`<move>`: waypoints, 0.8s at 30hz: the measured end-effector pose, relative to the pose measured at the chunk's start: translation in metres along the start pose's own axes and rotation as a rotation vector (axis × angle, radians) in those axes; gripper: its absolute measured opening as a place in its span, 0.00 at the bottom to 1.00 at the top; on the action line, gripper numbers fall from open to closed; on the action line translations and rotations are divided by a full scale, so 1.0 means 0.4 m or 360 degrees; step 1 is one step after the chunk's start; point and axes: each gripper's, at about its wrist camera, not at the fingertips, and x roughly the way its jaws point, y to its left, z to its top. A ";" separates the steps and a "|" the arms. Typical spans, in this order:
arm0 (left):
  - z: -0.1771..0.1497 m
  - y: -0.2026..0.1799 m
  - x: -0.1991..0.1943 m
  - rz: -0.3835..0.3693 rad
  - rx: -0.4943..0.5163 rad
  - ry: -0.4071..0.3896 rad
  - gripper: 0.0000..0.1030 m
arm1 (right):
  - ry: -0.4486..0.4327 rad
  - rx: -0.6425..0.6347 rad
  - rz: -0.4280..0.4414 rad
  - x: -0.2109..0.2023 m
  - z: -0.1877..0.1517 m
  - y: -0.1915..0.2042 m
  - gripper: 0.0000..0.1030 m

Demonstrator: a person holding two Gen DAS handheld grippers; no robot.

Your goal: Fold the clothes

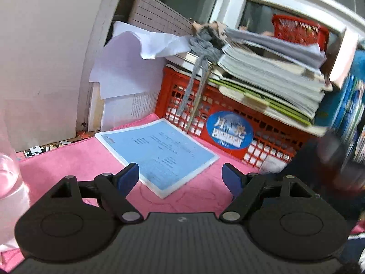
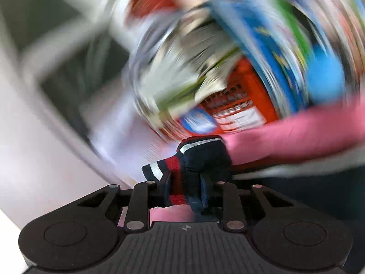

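Note:
My right gripper [image 2: 186,188] is shut on a dark navy garment [image 2: 200,159] with red and white stripes, bunched between the fingers and lifted above the pink cloth [image 2: 296,137]. The right wrist view is heavily motion-blurred. My left gripper [image 1: 180,178] is open and empty, its blue pads [image 1: 127,178] hovering over the pink cloth [image 1: 68,159] just in front of a blue paper sheet [image 1: 159,150]. A dark blurred mass [image 1: 319,173] at the right of the left wrist view may be the garment; I cannot tell.
A red crate [image 1: 228,118] stacked with books and papers [image 1: 262,73] stands behind the blue sheet. A grey cord [image 1: 196,77] hangs over its front. A clear bottle [image 1: 9,178] is at the far left. A wall and loose white papers [image 1: 123,73] are behind.

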 end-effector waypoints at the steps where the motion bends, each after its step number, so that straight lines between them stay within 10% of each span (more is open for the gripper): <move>1: -0.003 -0.014 -0.004 -0.0001 0.0036 0.0014 0.77 | -0.0032 0.0158 0.0104 -0.020 -0.005 -0.025 0.26; 4: -0.019 -0.086 -0.042 -0.0042 0.0282 0.0008 0.81 | -0.0106 0.0506 0.0330 -0.074 -0.022 -0.084 0.26; 19: -0.085 -0.270 -0.171 -0.0301 0.0793 -0.0060 0.96 | -0.0096 0.0982 0.0362 -0.149 -0.054 -0.249 0.31; 22: -0.115 -0.281 -0.130 -0.0247 0.0832 0.0017 0.96 | -0.0054 0.0903 0.0227 -0.166 -0.054 -0.257 0.69; 24: -0.142 -0.288 -0.103 -0.0199 0.0892 0.0091 0.96 | -0.0056 0.0755 0.0084 -0.195 -0.043 -0.251 0.76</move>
